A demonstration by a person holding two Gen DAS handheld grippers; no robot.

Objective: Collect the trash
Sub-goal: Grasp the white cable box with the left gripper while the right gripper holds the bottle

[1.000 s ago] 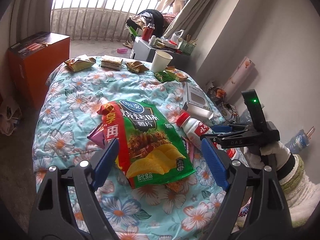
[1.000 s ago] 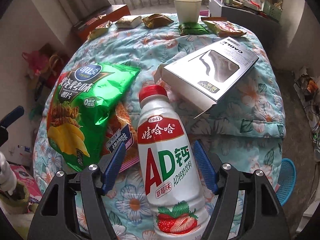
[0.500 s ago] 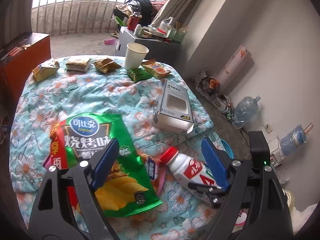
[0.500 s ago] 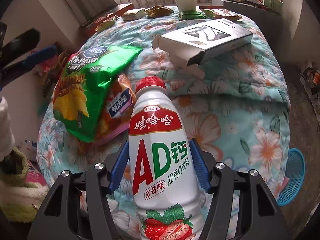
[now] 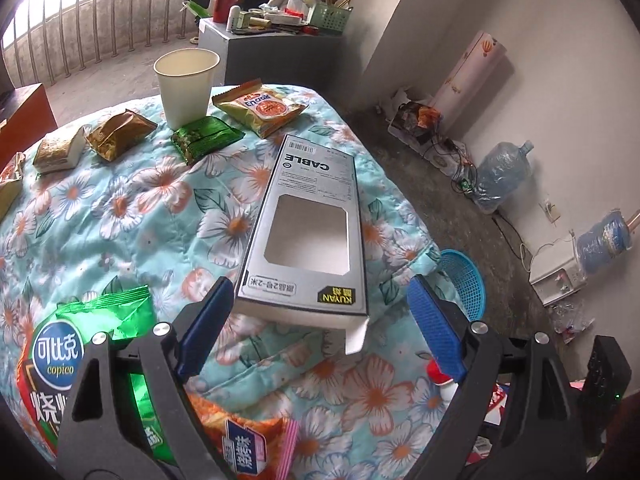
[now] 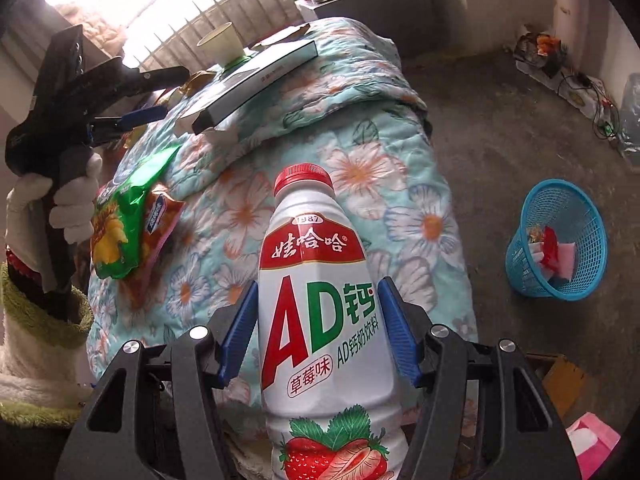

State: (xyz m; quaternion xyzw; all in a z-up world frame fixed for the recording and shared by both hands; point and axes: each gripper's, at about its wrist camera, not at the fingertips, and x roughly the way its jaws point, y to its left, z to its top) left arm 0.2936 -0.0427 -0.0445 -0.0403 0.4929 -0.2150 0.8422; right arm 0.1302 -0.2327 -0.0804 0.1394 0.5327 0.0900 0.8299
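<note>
My right gripper [image 6: 318,332] is shut on a white strawberry milk bottle [image 6: 316,280] with a red cap, held upright-looking above the table's edge. A blue mesh basket [image 6: 520,272] with some wrappers in it stands on the floor to the right. My left gripper [image 5: 320,322] hovers over the flowered quilt, its jaws opening. The near end of a grey cable box [image 5: 316,168] lies just ahead between its tips, untouched. A green chip bag [image 5: 80,360] lies to the lower left. The right wrist view shows the left gripper [image 6: 174,92] in a white-gloved hand.
A paper cup [image 5: 186,84] and several small snack wrappers [image 5: 206,138] sit at the table's far side. The basket [image 5: 464,276] stands below the table's right edge. Water jugs [image 5: 502,176], cables and a cluttered cabinet [image 5: 276,52] line the walls.
My right gripper closed on the bottle and carried it off the quilt toward the table's edge by the basket. My left gripper swung from over the chip bag to the cable box.
</note>
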